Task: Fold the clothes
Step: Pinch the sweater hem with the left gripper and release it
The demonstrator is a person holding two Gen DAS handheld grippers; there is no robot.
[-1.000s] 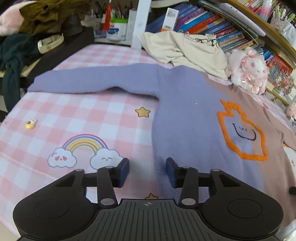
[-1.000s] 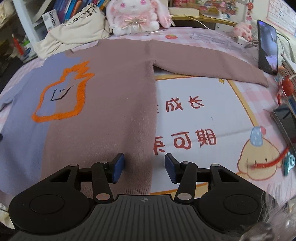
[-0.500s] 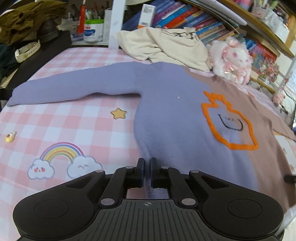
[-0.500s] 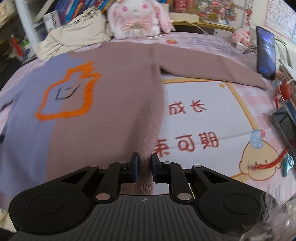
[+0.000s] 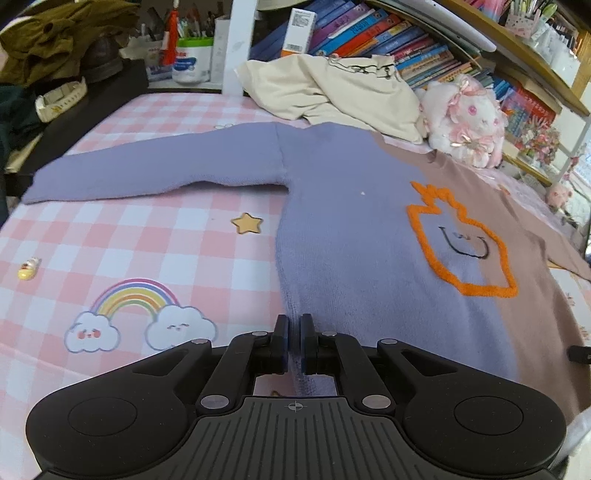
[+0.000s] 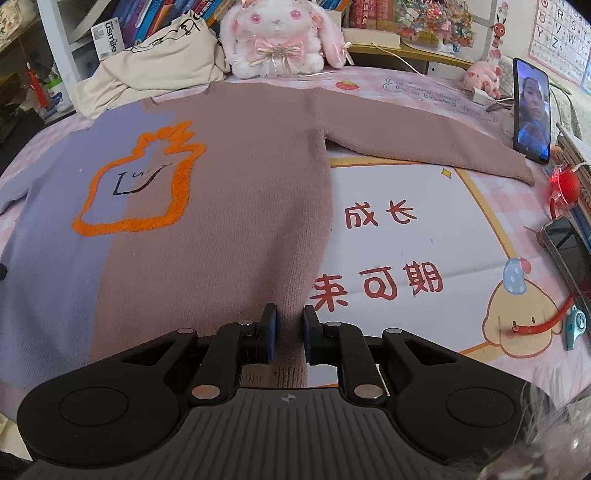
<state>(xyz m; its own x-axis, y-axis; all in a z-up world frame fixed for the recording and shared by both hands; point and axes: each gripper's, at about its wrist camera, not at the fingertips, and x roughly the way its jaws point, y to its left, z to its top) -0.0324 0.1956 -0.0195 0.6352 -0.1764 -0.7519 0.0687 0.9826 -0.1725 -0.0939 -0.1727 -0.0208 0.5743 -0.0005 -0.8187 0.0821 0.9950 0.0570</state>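
The sweater (image 5: 354, 236) is soft, matt knit with a fuzzy orange outline (image 6: 177, 192). The tablecloth (image 5: 129, 236) looks smooth, slightly glossy, perhaps vinyl. Both grippers (image 5: 294, 345) (image 6: 289, 334) are matt black plastic with ribbed housings and shiny metal pins. Far off, the bunny (image 6: 277, 33) is fluffy plush.

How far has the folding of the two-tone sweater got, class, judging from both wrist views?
Done: the lilac-and-brown knitted sweater lies spread flat, both sleeves out. In hand: the left gripper pinches its lilac hem corner, the right gripper its brown one, jaws nearly shut on fabric. Left: every fold; none is visible yet.
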